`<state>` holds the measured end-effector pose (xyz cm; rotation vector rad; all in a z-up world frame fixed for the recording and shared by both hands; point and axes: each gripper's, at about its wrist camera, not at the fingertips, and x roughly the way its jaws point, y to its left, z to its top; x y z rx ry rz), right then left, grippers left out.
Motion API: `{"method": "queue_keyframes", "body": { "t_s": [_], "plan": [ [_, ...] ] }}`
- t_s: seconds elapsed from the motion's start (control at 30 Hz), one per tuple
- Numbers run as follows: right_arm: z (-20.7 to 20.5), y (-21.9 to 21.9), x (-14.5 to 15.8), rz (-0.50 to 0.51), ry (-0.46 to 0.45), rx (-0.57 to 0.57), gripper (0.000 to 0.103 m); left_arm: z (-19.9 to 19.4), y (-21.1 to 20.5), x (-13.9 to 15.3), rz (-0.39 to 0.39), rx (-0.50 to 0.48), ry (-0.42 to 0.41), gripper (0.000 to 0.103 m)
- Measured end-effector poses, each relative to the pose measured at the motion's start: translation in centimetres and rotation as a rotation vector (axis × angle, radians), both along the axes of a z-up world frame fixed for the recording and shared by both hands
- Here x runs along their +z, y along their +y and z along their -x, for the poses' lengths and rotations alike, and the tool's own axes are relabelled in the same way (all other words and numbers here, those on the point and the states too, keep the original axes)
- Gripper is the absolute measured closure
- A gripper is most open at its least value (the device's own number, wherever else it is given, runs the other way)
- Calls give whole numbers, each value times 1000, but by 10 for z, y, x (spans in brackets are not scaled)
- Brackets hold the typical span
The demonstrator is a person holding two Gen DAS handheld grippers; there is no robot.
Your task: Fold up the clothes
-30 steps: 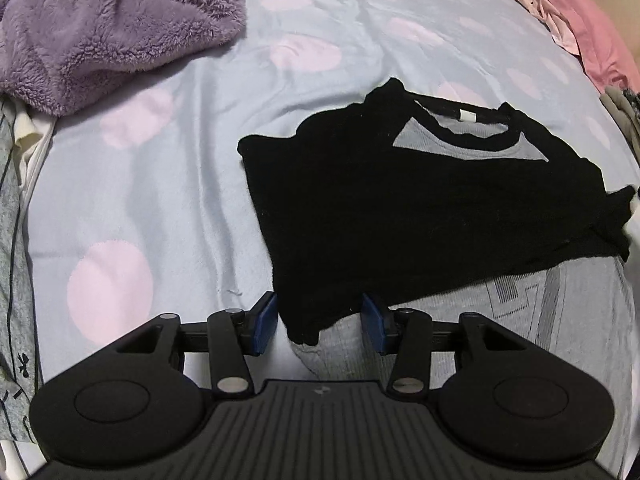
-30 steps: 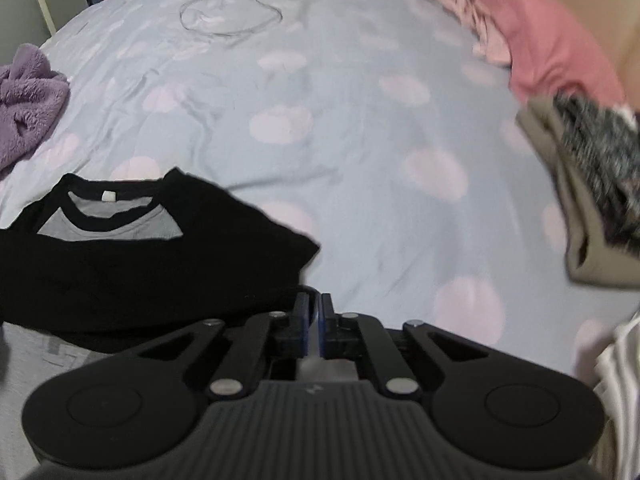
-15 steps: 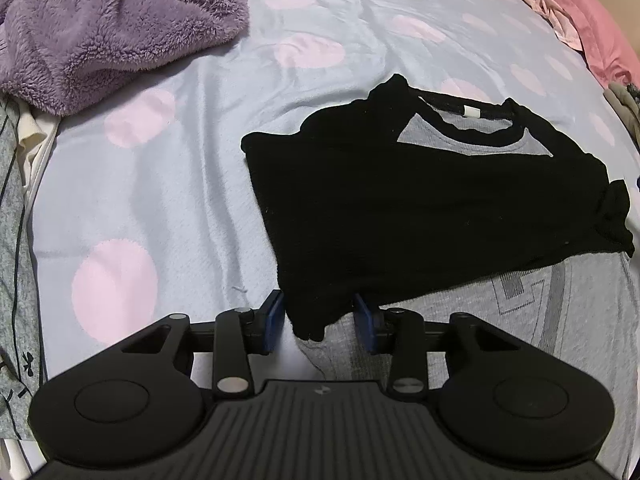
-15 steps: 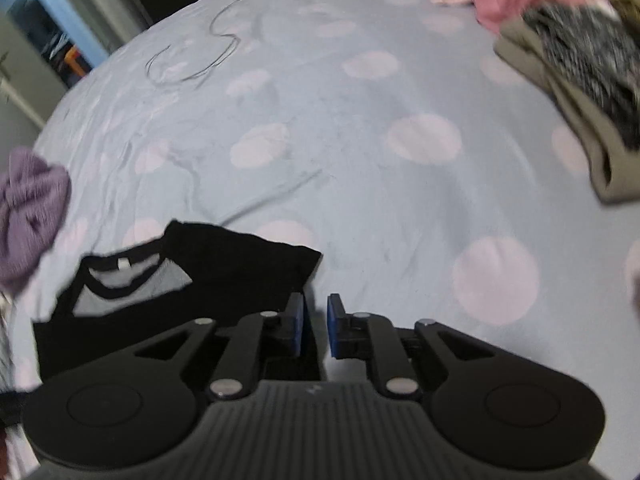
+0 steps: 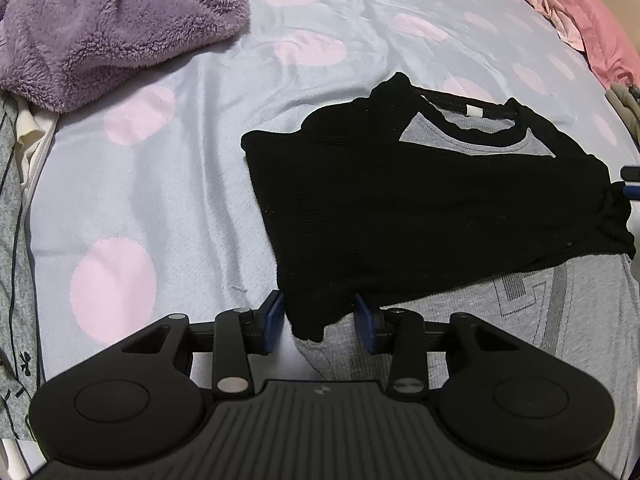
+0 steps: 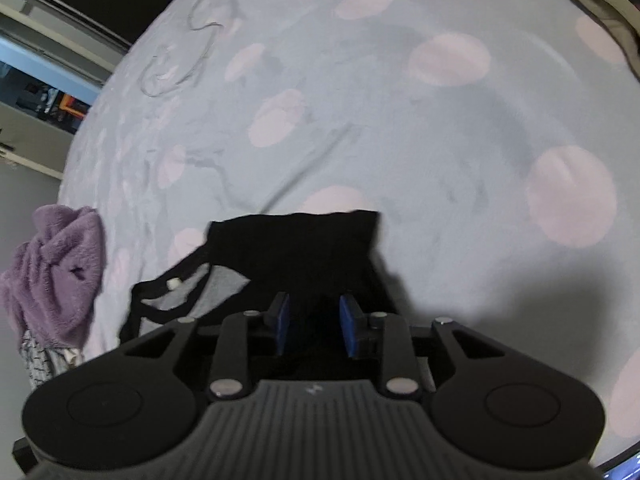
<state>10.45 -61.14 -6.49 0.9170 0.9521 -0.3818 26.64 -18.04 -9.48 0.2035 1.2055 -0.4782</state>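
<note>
- Your left gripper (image 5: 318, 320) had its fingers (image 5: 273, 322) spread apart, straddling the near corner of the black sleeve fold of the shirt (image 5: 420, 208) without pinching it.
- Your right gripper (image 6: 314, 326) likewise had its fingers (image 6: 349, 326) parted over the black fabric at the shirt's (image 6: 304, 248) other side; whether the pads touched the cloth could not be told.
- The shirt, grey-bodied with black sleeves and a black collar, lay on the bed (image 5: 168, 184), sleeves already folded across the chest, collar away from you, the grey hem part near your left gripper.
- Risk: had you closed the left fingers there, you would probably have caught only the top black layer, so the sleeve fold could have peeled open when lifted.
- Risk: an uneven lift between the two sides would likely have skewed the next fold; the bunched black edge at the right side looked loose and liable to slip.
- Risk: the spotted sheet of the bed was soft and wrinkled, and a low pinch could have gathered it with the shirt.
- Surroundings: a purple fleece garment (image 5: 108, 28) lay well apart at far left, pink clothing (image 5: 576, 12) at far right, a thin cord (image 6: 188, 60) far up the bed; none of them blocked the fold.
</note>
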Motion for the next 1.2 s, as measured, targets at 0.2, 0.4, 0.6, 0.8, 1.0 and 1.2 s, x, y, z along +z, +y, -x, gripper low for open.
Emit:
{"method": "queue_keyframes", "body": {
  "t_s": [0.2, 0.4, 0.6, 0.8, 1.0, 1.2],
  "plan": [
    [-9, 9, -4, 22, 72, 12, 72, 0, 0, 0, 1, 1, 1, 67],
    [-6, -5, -27, -16, 95, -105, 72, 1, -1, 0, -5, 0, -6, 67],
    [-5, -8, -40, -5, 138, -133, 93, 2, -2, 0, -11, -4, -11, 67],
    [-6, -3, -11, 21, 98, -82, 97, 2, -2, 0, -14, -6, -12, 67],
    [2, 4, 48, 110, -190, -53, 98, 2, -2, 0, -11, -7, -11, 67],
    [6, 5, 7, 99, 107, 13, 98, 2, -3, 0, -12, -9, -10, 67]
  ]
}}
